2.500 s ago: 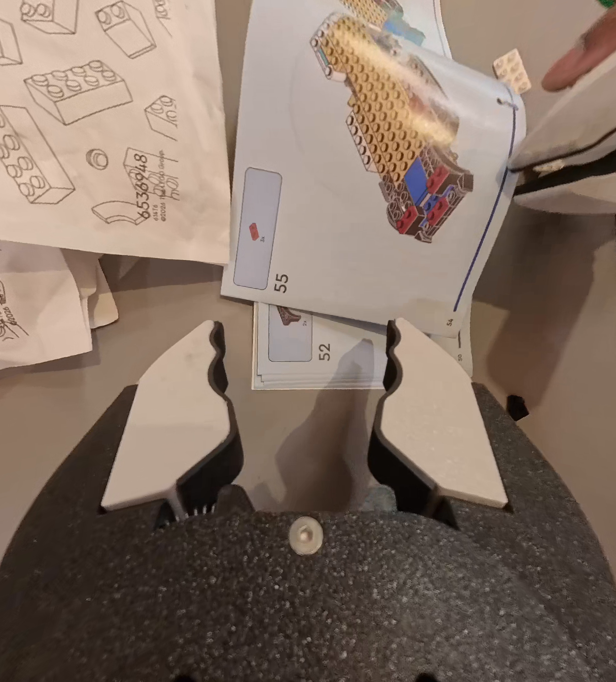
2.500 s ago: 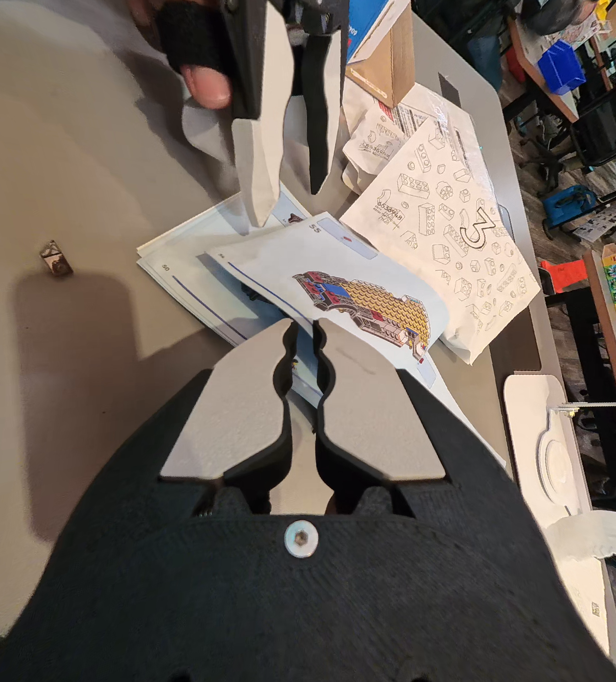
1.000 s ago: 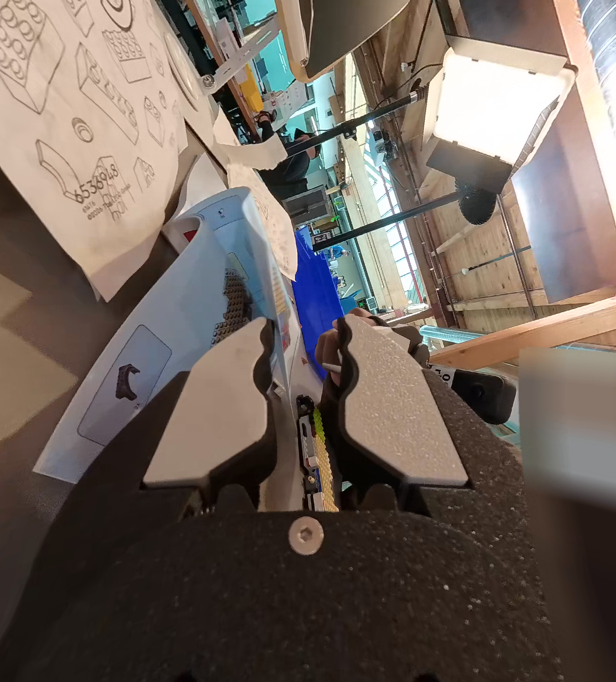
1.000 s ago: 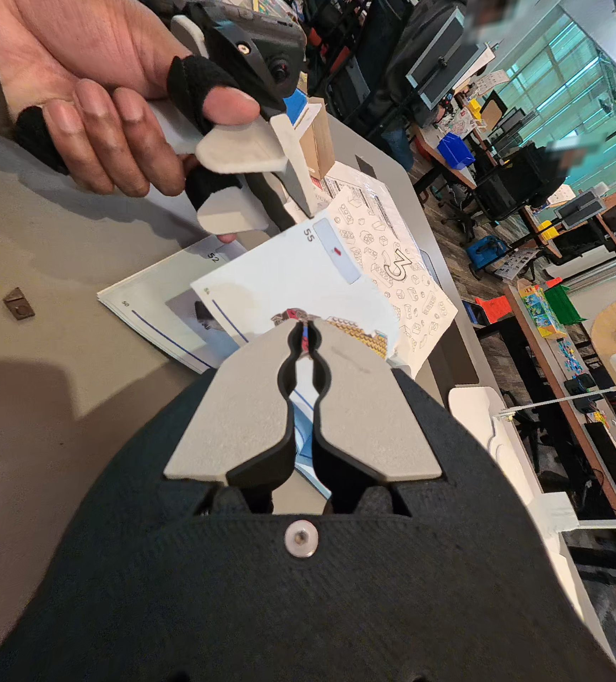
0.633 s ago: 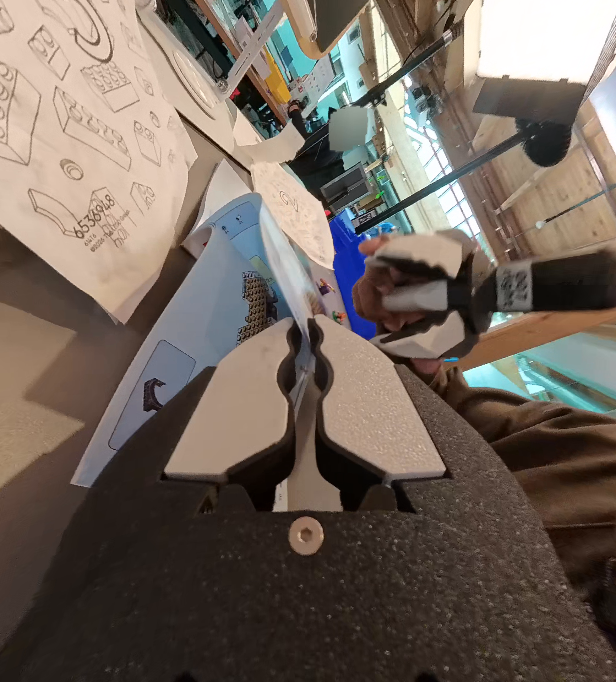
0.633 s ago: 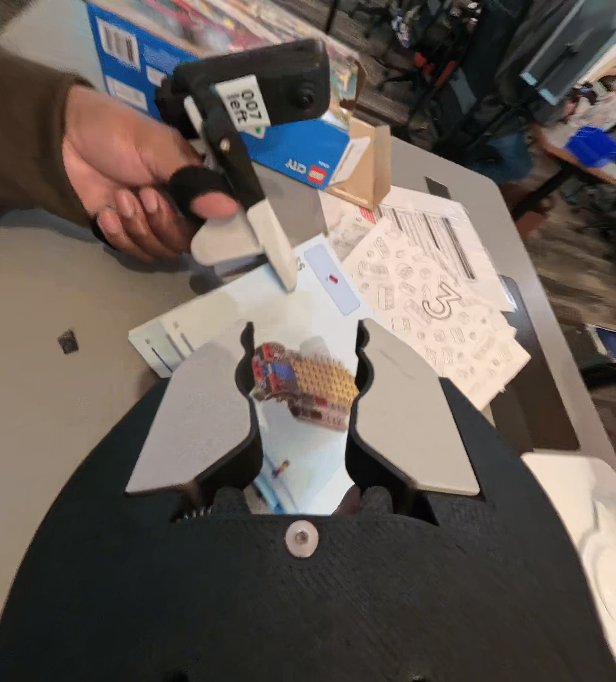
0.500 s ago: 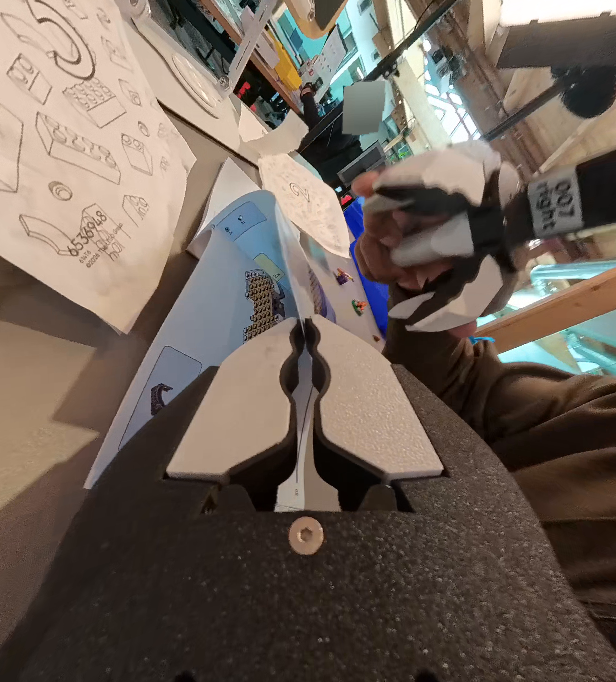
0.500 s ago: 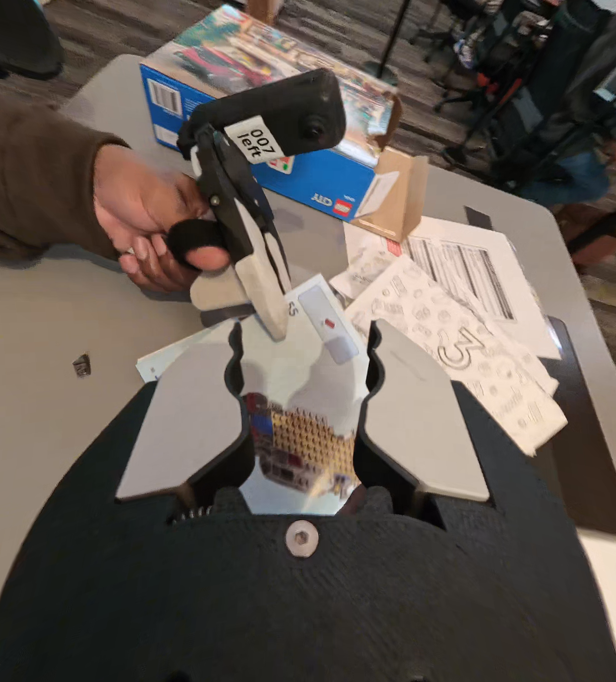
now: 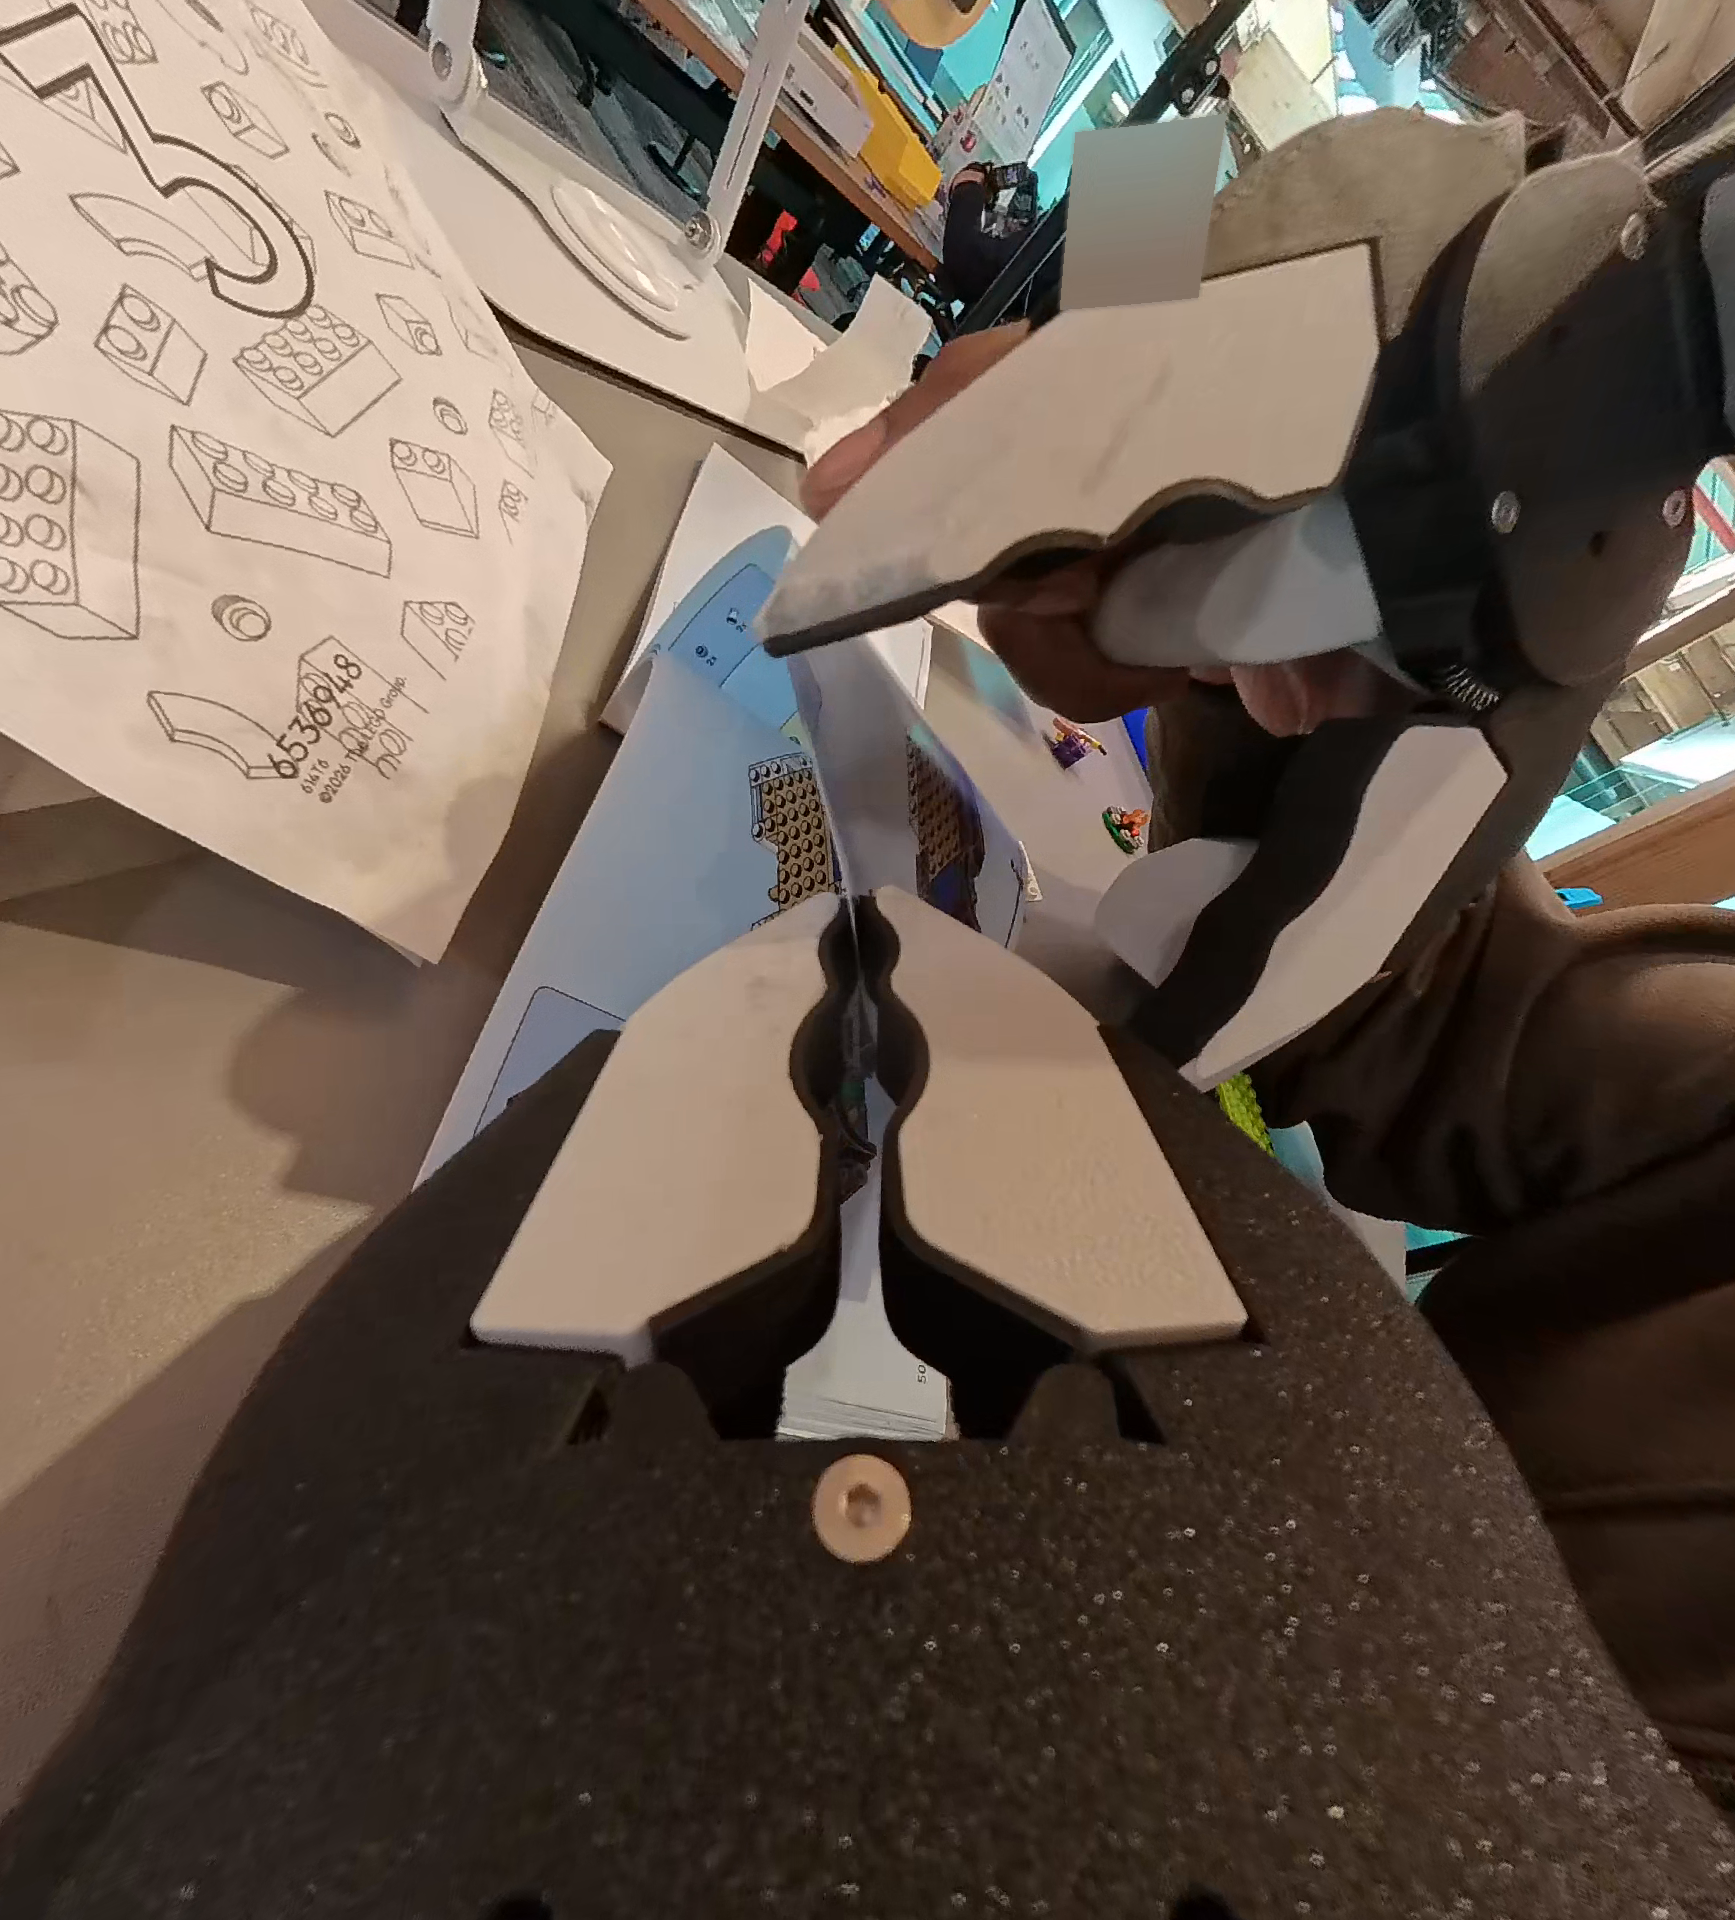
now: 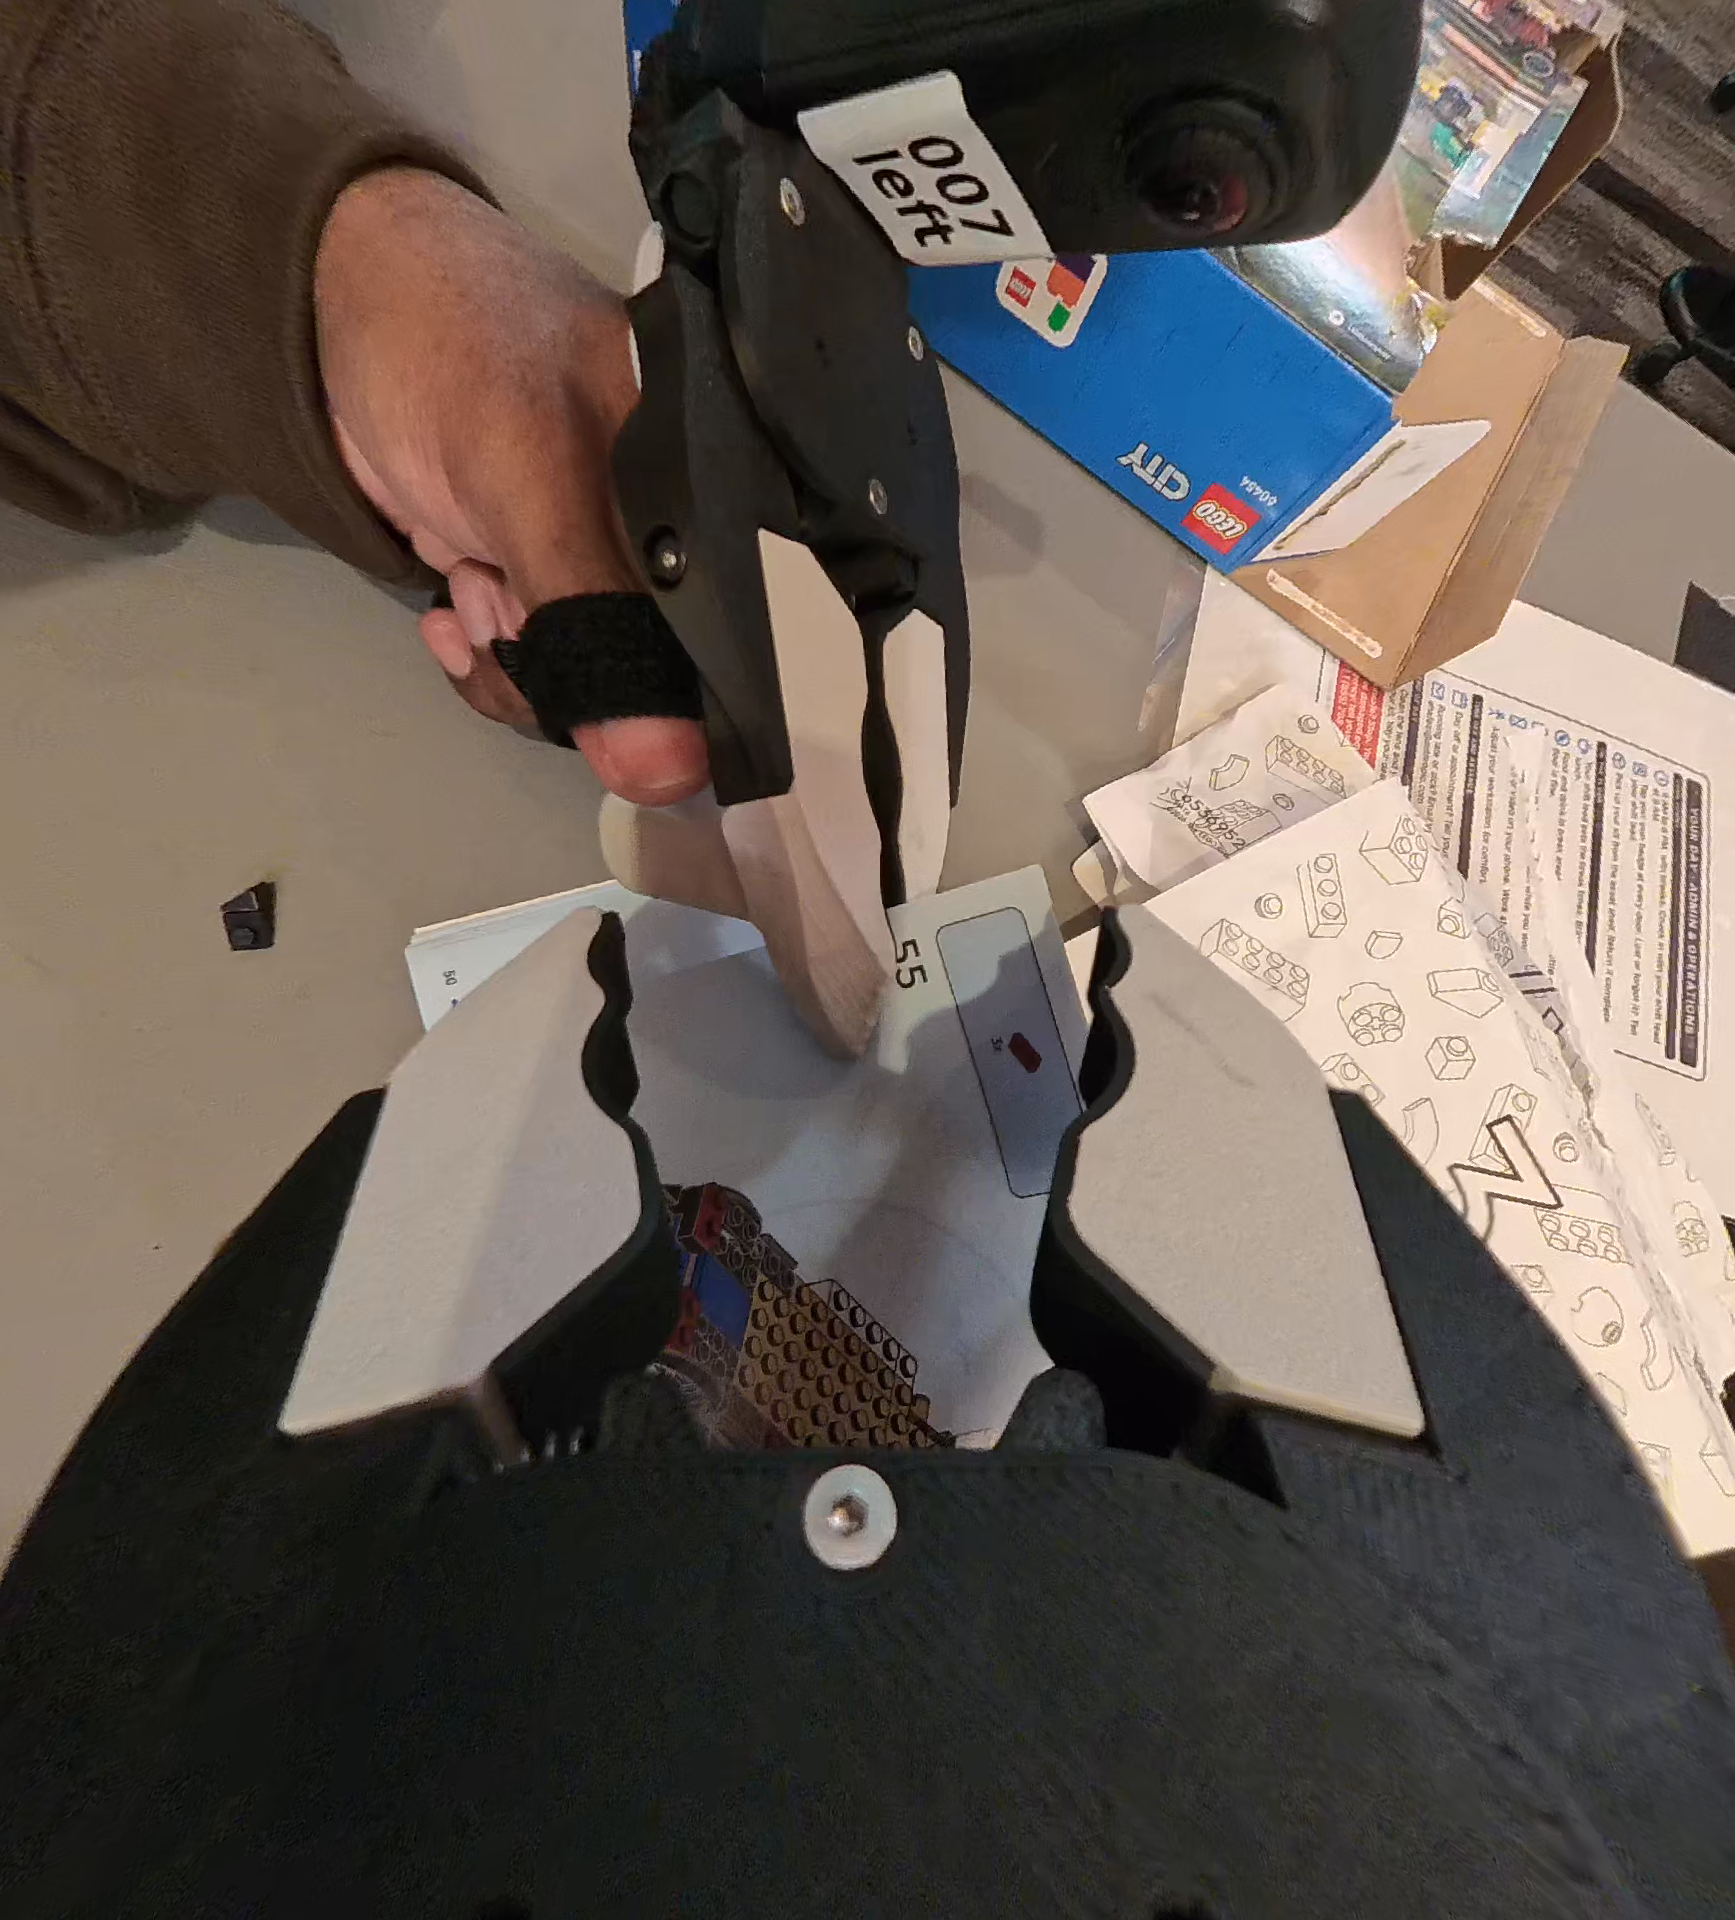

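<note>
Left gripper (image 9: 858, 914) is pinching one raised page (image 10: 956, 1091) of the instruction booklet (image 9: 655, 914) lying on the tabletop (image 10: 115, 779), fingers closed flat on the sheet, lifting it clear. Right gripper (image 10: 852, 935) is hovering over it, fingers wide apart, gripping nothing.

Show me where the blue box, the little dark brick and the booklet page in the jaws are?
Blue box (image 10: 1185, 416): right wrist view, on its blue side.
Little dark brick (image 10: 248, 916): right wrist view, on its middle.
Booklet page (image 10: 842, 1143): right wrist view, on its pale blank area.
</note>
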Available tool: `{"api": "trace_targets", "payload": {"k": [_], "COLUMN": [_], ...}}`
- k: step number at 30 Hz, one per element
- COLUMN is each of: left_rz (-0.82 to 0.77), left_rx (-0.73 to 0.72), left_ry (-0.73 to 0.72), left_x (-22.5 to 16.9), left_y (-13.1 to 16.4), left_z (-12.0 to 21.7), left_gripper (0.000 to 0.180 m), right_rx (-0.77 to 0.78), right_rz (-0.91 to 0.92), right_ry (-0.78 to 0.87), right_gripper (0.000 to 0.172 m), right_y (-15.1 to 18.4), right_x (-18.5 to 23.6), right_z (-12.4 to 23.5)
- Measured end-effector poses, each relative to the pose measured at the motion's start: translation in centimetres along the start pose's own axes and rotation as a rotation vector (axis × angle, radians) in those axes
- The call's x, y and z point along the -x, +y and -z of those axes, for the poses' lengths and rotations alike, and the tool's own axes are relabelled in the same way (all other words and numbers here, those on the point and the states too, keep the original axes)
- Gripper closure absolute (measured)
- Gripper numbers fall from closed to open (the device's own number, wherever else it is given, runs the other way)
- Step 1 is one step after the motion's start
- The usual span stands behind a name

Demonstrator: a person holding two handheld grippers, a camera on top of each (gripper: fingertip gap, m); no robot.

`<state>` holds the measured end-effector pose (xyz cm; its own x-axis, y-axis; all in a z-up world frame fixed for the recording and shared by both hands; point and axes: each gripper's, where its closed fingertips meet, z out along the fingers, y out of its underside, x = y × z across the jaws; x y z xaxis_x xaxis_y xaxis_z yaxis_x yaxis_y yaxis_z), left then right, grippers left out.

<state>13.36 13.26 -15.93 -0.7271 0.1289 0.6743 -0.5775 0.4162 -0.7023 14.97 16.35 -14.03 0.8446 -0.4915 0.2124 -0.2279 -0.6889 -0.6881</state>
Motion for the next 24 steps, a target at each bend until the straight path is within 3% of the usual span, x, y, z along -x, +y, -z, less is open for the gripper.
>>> {"api": "trace_targets", "payload": {"k": [24], "left_rz": [-0.005], "left_rx": [0.011], "left_ry": [-0.001], "left_x": [0.05], "left_y": [0.17], "left_z": [0.01], "left_gripper": [0.18], "right_rx": [0.056], "right_rz": [0.076], "right_ry": [0.038], "right_gripper": [0.087], "right_y": [0.27], "right_x": [0.9], "right_z": [-0.46]}}
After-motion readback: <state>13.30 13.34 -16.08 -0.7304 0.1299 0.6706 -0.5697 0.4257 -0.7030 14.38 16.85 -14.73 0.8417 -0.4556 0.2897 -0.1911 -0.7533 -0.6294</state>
